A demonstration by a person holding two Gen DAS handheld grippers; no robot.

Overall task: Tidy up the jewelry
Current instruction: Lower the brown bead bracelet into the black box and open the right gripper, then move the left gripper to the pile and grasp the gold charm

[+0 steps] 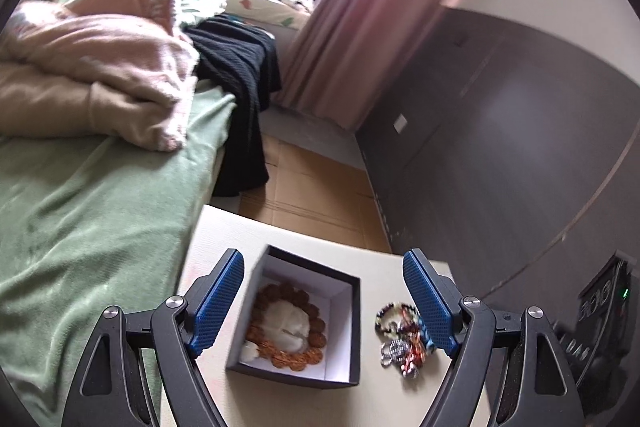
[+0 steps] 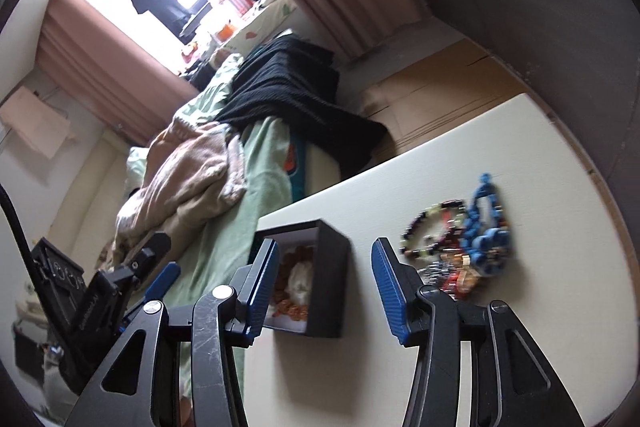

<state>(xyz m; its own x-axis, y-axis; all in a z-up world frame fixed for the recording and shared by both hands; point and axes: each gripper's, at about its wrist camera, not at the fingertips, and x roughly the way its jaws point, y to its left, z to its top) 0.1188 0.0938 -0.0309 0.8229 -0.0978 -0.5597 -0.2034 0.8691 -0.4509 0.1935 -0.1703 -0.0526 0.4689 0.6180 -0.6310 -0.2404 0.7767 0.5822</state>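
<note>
A black open box (image 1: pixel 344 331) with a white lining stands on the cream table (image 1: pixel 248 239). An orange-brown bead bracelet (image 1: pixel 316 335) lies inside it around a white cushion. A pile of loose bracelets (image 1: pixel 400 339) lies on the table right of the box. My left gripper (image 1: pixel 324 307) is open and empty above the box. My right gripper (image 2: pixel 326 287) is open and empty, hovering near the box (image 2: pixel 334 275). The pile (image 2: pixel 460 247), with a blue piece, lies right of it. The left gripper (image 2: pixel 160 267) shows at the left of the right wrist view.
A bed with a green sheet (image 1: pixel 80 219), a pink blanket (image 1: pixel 100 67) and a black knit cloth (image 1: pixel 240 67) borders the table's left side. A dark grey cabinet (image 1: pixel 500 127) stands on the right. Brown cardboard (image 1: pixel 312 187) covers the floor beyond the table.
</note>
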